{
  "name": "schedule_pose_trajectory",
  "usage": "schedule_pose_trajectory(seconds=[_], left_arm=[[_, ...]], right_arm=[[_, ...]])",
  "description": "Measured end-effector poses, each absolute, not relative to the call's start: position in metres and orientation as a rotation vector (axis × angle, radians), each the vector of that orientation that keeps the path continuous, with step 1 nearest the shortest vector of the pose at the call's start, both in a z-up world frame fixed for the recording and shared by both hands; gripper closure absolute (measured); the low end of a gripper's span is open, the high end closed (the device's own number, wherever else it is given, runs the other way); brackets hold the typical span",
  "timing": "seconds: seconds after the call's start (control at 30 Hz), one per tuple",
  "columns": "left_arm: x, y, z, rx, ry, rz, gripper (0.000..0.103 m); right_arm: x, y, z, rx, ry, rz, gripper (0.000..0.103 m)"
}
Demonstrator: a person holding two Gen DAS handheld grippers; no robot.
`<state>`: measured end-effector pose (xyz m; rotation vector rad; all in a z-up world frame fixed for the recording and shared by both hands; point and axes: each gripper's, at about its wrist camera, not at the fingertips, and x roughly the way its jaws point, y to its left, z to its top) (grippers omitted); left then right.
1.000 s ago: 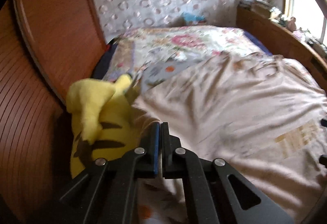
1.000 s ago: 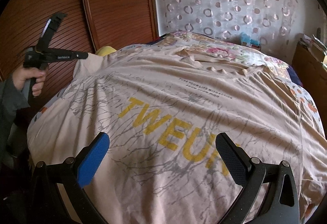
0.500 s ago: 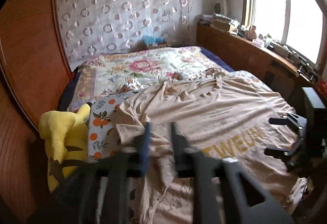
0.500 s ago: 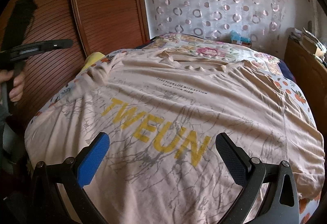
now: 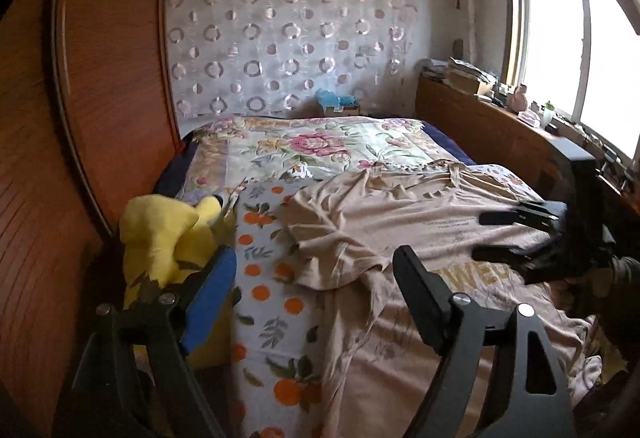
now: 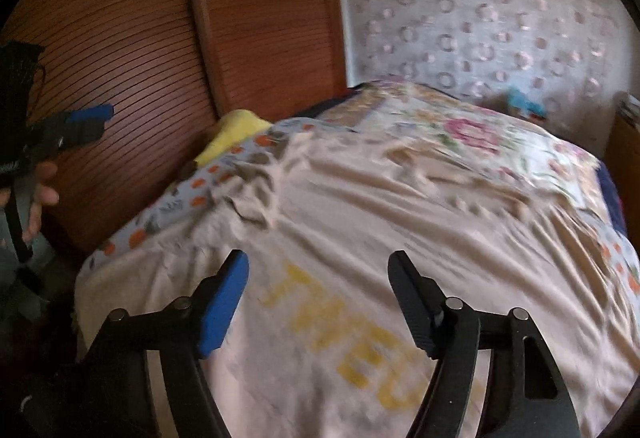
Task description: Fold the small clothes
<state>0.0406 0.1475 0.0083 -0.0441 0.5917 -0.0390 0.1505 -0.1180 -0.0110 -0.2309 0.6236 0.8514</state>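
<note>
The beige T-shirt (image 6: 360, 238) is lying print-up across the bed (image 5: 320, 142), its left sleeve (image 5: 332, 234) bunched beside the yellow plush (image 5: 160, 234). The left tongs (image 5: 316, 298) have just been opening and are holding nothing. The right tongs (image 6: 320, 298) have just been closing, empty, above the lettering. I'd smooth that sleeve flat before folding.
</note>
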Motion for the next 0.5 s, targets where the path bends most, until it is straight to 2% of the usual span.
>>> schedule_pose_trajectory(seconds=[0.27,0.5], left_arm=[[0.027,0.16,-0.005,-0.061,0.603,0.0,0.022],[0.015,0.171,-0.015,-0.083,0.586,0.063,0.022]], right_arm=[[0.181,-0.021,-0.031,-0.275,0.694,1.017,0.046],[0.193,0.032,-0.049,-0.317,0.756,1.043,0.055]])
